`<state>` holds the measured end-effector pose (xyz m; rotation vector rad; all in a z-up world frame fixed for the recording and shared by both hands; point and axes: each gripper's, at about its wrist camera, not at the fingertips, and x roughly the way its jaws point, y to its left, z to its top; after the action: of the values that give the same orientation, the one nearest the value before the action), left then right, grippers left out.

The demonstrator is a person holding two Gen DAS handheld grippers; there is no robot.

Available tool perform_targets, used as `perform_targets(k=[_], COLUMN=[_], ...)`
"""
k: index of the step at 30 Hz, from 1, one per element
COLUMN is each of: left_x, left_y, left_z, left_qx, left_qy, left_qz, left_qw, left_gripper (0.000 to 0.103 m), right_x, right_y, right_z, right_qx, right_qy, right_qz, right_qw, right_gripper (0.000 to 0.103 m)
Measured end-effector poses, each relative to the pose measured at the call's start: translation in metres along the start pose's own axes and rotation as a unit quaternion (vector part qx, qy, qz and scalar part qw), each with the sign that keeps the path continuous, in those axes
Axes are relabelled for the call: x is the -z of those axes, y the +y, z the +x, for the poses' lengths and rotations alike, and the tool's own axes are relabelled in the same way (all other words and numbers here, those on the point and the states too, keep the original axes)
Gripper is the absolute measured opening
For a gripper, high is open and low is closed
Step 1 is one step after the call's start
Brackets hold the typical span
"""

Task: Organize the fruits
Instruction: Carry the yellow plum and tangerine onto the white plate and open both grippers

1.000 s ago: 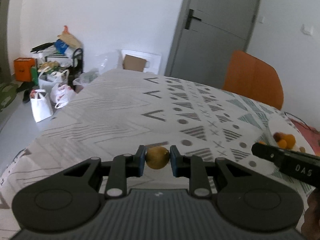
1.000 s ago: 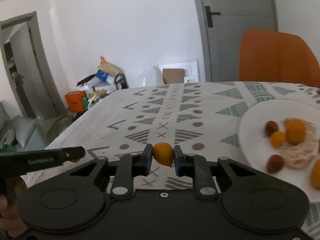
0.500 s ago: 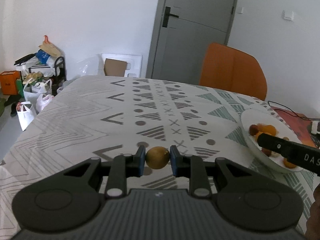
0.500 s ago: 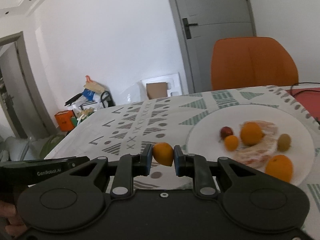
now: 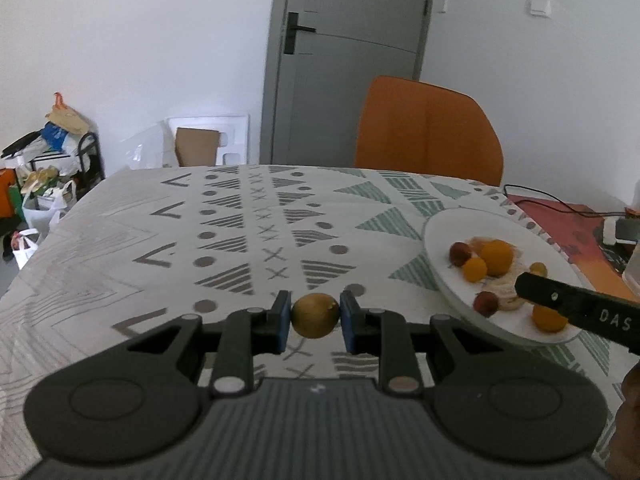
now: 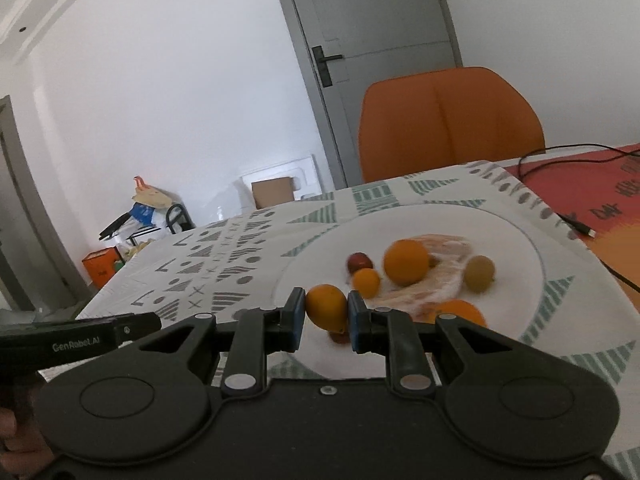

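The right gripper (image 6: 327, 314), clamped on an orange fruit (image 6: 326, 307), had advanced over the white plate (image 6: 516, 240), while the left gripper (image 5: 314, 316) gripped a brown fruit (image 5: 314, 314), nearer that plate.

White letters "DAS" stand on the black right tool (image 5: 580, 312), at its edge where the left wrist view cuts the word off. "GenRobot.AI" is printed in white along the side of the black left tool (image 6: 80, 342), seen in the right wrist view. Dark characters are printed on the red mat (image 6: 600, 200), too distorted to read.
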<state>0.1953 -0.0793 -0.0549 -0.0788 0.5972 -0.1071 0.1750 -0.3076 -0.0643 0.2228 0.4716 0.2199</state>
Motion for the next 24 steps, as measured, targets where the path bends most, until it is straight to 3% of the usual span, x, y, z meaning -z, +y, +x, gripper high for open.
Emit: perform_targets(k=[9,24], left_x=[-0.01,-0.025], left_y=[-0.034,-0.078], left_z=[0.011,0.028], left_qx=[0.019,0.052], left_qy=[-0.002,-0.006], left_qz=[0.03,0.065], left_qw=[0.9994,0.9965], left_gripper=[0.025,0.025], right_x=[0.001,0.002], right_y=[-0.034,-0.065], right_z=[-0.018,-0.029], right_qx=[0.022,0.041], right_qy=[-0.018,-0.028], right_qz=[0.022,0.051], right_qw=[0.999,0.997], right_gripper=[0.036,0.036])
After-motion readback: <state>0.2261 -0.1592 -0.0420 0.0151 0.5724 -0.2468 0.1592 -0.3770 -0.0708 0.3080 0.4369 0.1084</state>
